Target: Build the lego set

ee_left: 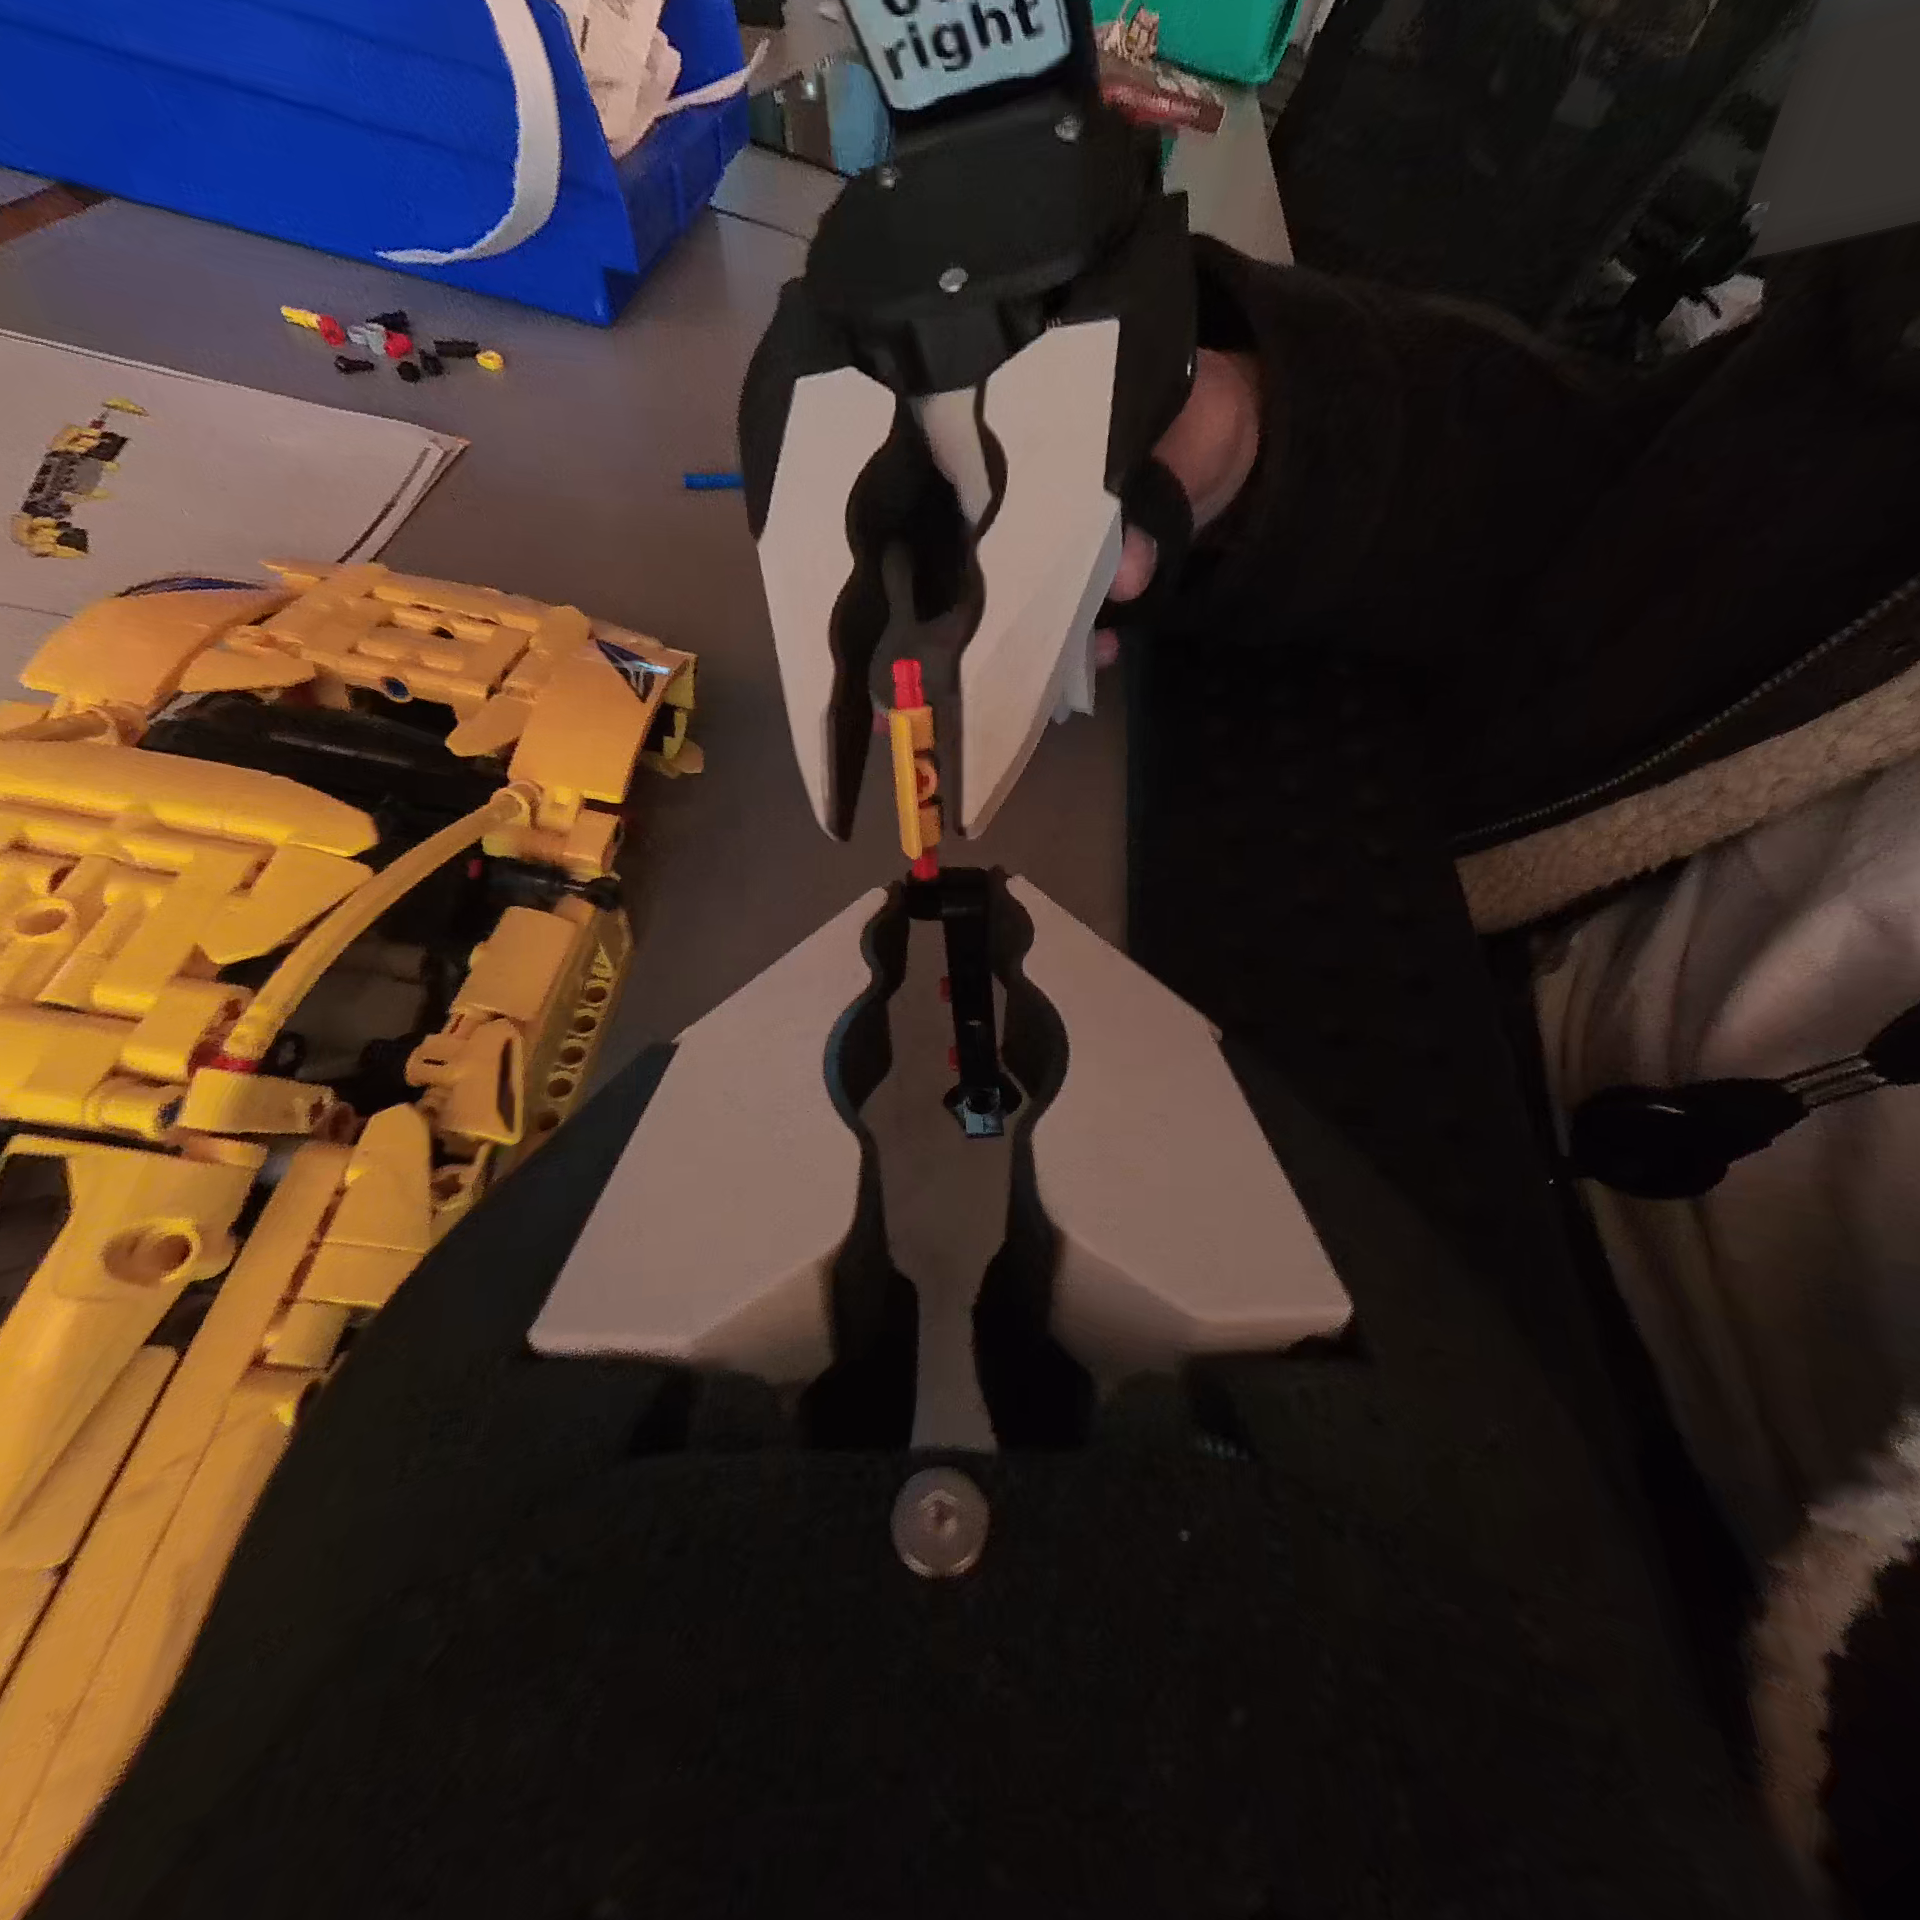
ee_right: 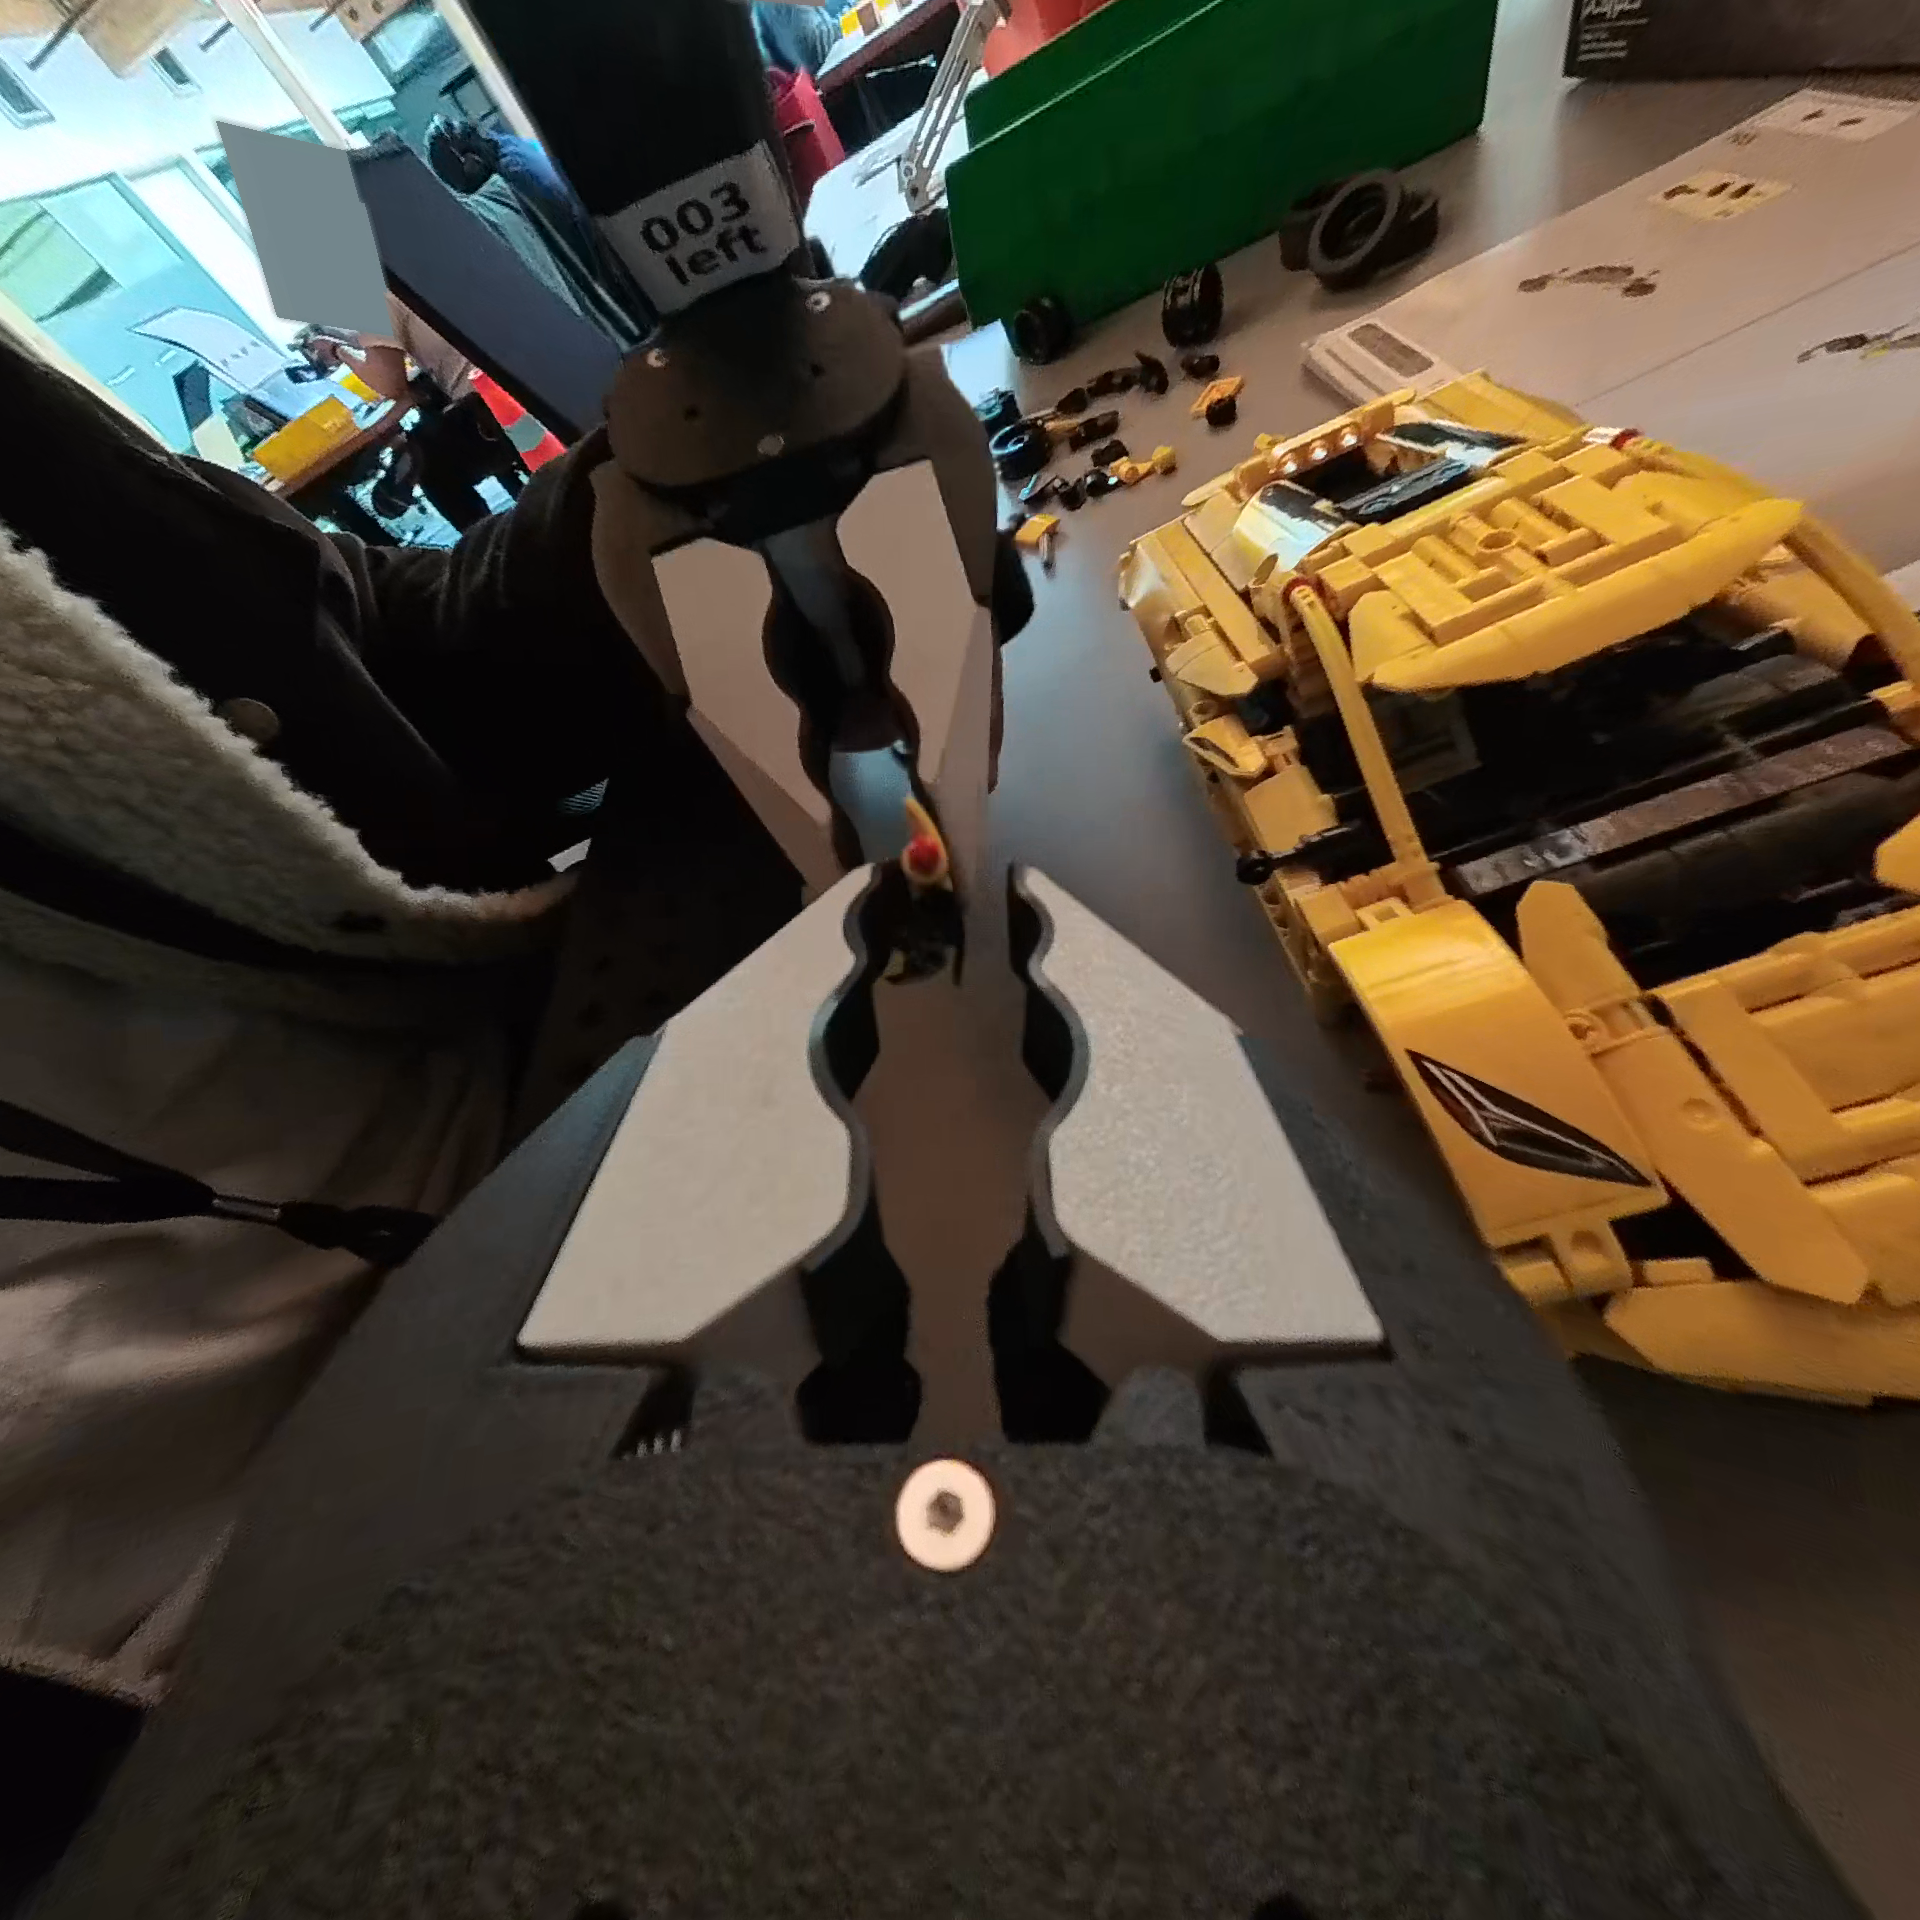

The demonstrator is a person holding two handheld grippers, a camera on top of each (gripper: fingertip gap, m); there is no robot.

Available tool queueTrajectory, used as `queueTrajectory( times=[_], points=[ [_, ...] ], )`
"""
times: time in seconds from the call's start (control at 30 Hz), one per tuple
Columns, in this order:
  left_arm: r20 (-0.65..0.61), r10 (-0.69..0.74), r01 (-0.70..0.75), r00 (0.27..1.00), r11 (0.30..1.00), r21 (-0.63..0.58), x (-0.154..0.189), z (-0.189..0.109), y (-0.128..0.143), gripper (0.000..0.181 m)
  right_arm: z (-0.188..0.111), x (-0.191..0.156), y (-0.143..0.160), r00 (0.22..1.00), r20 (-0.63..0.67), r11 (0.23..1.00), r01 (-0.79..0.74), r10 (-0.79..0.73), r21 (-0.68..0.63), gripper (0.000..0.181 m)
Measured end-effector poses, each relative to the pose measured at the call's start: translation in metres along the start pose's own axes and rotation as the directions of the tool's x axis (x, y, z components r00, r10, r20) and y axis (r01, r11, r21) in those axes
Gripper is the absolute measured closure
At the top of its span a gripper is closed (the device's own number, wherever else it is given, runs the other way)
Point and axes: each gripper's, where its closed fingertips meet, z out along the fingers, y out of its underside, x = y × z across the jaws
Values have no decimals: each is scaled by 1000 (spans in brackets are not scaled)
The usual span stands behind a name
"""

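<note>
We see the two grippers tip to tip above the table (ee_left: 623,436), pieces meeting between them

Left gripper (ee_left: 948,894): jaws closed on a slim black beam (ee_left: 968,997), which runs back between the fingers toward the camera; a small blue piece (ee_left: 977,1117) sits at its near end. Red studs show on its side

Right gripper (ee_left: 902,826), straight ahead of the left one: jaws pinching a short yellow piece (ee_left: 914,774) threaded on a red axle (ee_left: 907,681). The axle's lower end touches the tip of the black beam

From the right wrist view, the right gripper (ee_right: 940,883) has the red axle end (ee_right: 921,858) at its tips, with the left gripper (ee_right: 909,842) just beyond; we cannot make out the join there

Yellow lego car (ee_left: 260,883): on the table to the left of the left gripper, and right of the right gripper (ee_right: 1558,831). Partly built, black interior open

Loose small parts (ee_left: 400,343) lie farther ahead-left, near a blue bin (ee_left: 312,135). An instruction booklet (ee_left: 208,457) lies beyond the car. Black tyres (ee_right: 1361,223) and a green bin (ee_right: 1195,135) sit far ahead-right of the right gripper
</note>
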Motion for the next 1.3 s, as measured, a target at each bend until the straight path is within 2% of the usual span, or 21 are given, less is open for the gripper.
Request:
queueTrajectory(
  times=[0.2,0.27,0.5,0.7,0.87,1.3],
  points=[
    [14,1,-1,1000,1000,-2,-2,-3,1,167,-5,-3,-6,1000,10,999,12,-12,44,161],
    [9,9,-9,1000,1000,-9,0,-2,2,167,-3,-5,-10,999,15,998,39,-40,57,170],
    [19,1,-1,1000,1000,-5,-1,-2,0,168,-3,-7,-8,992,-24,992,122,-121,30,174],
    [-23,-29,29,999,999,14,4,-1,-3,168,-5,-9,-8,999,19,998,33,-34,45,174],
    [-44,-8,7,999,1000,-12,10,3,1,169,-3,-9,-2,996,71,998,-62,62,-1,175],
    [-44,-16,12,999,996,-92,10,11,16,169,2,-6,15,998,46,985,-34,43,-169,174]
  ],
)
